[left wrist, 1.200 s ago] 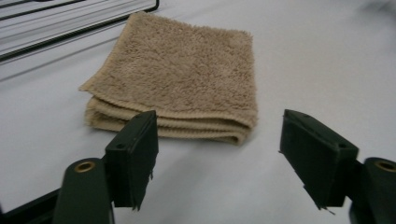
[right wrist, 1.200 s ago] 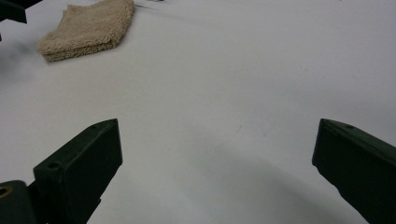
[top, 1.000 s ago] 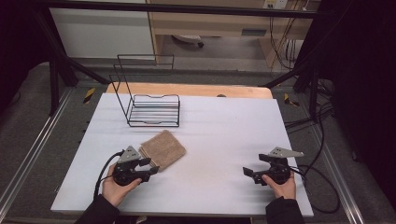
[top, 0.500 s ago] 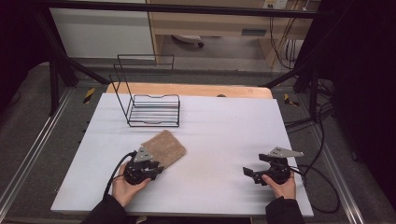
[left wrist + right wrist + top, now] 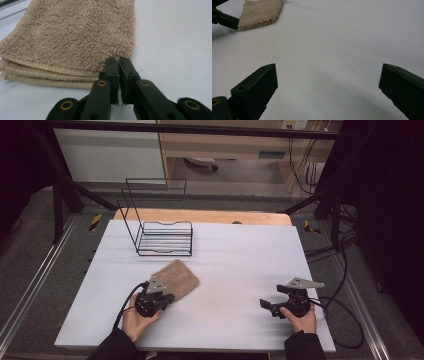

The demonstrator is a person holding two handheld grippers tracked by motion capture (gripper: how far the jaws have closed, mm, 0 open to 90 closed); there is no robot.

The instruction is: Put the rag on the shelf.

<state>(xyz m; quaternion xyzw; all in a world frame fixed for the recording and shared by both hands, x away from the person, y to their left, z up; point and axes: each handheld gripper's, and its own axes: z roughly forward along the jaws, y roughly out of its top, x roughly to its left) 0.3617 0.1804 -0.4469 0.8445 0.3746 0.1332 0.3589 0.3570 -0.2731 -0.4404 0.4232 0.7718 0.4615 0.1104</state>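
Your left gripper (image 5: 119,62) just closed, pinching near corner of folded tan terry towel (image 5: 173,278); towel's long axis runs diagonally toward far right. Your right gripper (image 5: 327,85) gapes wide, empty.

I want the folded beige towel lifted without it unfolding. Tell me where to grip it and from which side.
Grip the folded towel at its near corner, coming in low from the person's side. The stacked layer edges lie there, so one pinch can catch them all. The left gripper has just closed on that corner; the right gripper rests open, apart.
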